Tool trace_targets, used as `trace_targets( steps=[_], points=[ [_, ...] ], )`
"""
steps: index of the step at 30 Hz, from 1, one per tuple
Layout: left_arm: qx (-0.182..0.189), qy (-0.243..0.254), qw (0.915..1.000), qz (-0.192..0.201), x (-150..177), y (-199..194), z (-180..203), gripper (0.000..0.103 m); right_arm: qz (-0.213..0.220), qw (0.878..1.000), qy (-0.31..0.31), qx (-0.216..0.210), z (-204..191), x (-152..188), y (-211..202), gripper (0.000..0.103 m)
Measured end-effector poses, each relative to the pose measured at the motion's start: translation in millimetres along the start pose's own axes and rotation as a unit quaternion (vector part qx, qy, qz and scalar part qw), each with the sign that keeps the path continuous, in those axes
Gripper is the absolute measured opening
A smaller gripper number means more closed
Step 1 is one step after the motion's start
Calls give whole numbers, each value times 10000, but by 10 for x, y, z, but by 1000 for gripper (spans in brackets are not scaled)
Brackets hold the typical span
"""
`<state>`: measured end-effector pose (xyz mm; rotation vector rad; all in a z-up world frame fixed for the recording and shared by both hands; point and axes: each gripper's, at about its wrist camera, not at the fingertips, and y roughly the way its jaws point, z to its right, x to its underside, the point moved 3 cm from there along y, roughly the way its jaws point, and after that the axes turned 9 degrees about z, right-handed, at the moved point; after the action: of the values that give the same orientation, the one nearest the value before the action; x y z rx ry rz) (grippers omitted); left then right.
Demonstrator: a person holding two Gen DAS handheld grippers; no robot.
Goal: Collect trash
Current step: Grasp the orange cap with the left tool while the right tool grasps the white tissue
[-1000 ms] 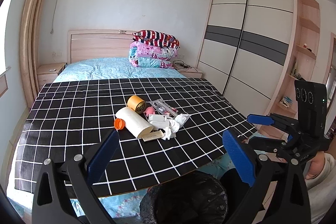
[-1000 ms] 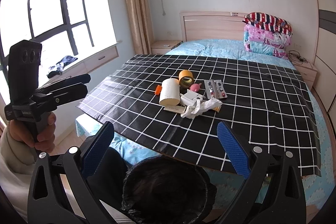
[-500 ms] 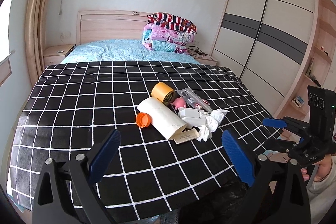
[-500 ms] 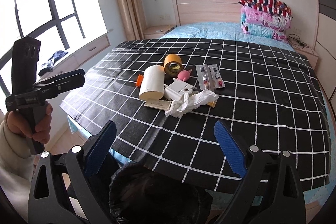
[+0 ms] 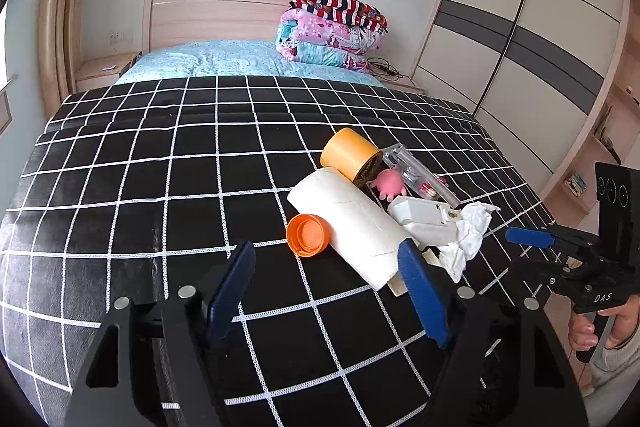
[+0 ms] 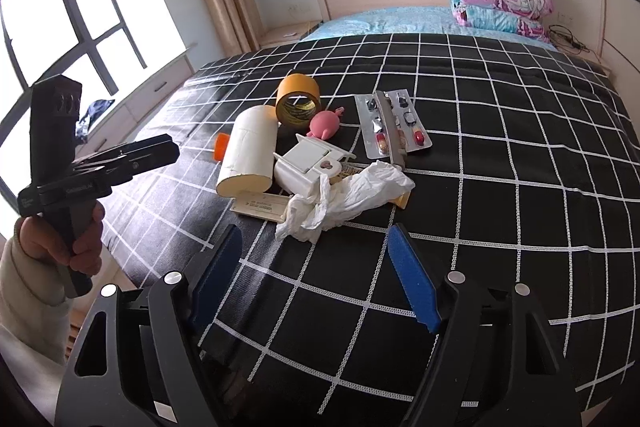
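Observation:
A pile of trash lies on the black checked cloth [image 5: 160,187]: a white paper roll [image 5: 352,223], an orange cap [image 5: 308,235], a yellow tape roll [image 5: 350,155], a pink toy [image 5: 388,183], pill blisters [image 6: 394,125], a white plastic box [image 6: 306,163], a crumpled tissue [image 6: 344,203] and a flat card [image 6: 260,205]. My left gripper [image 5: 328,279] is open, just short of the cap and roll. My right gripper [image 6: 314,263] is open, just short of the tissue. Each gripper also shows in the other's view: the right gripper [image 5: 536,247], the left gripper [image 6: 132,155].
The cloth covers a bed with a blue sheet [image 5: 240,61] and folded quilts [image 5: 332,27] at the headboard. A wardrobe [image 5: 520,59] stands right, a window [image 6: 60,19] and curtain left. Nightstands flank the headboard.
Both grippers have moved forward over the bed toward the pile. The black bin seen below them earlier has dropped out of view. Both stay open.

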<state>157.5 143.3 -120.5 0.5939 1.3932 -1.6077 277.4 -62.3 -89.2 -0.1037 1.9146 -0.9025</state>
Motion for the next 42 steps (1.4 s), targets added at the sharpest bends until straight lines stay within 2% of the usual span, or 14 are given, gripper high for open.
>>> trace_targets(
  steps=[3,8,11,16,18,19,24,27,42],
  points=[
    [56,-82,9999,-128,9,145,-91,57,-66,9999,108,-15,51,3,86,64],
    [32,-143,9996,-245,2,284,-190,55,-160,9997,192,-58,107,5,224,62],
    [77,-131,9995,-269,-21,342,-204,55,-214,9995,208,-91,119,13,271,58],
    [165,-139,9990,-400,-24,450,-209,44,-225,9994,231,-132,129,0,314,49],
    [224,-113,9988,-430,-18,467,-188,36,-226,9994,240,-140,132,1,328,44],
    [246,-115,9987,-442,-16,476,-186,34,-229,9993,240,-142,124,-4,336,42],
    [278,-142,9983,-489,7,492,-183,29,-267,9990,301,-217,121,24,336,17],
    [328,-95,9983,-481,10,471,-131,29,-219,9990,327,-227,120,26,291,12],
    [391,52,9990,-187,-9,26,181,29,169,9994,256,-157,7,15,-165,8]
  ],
)
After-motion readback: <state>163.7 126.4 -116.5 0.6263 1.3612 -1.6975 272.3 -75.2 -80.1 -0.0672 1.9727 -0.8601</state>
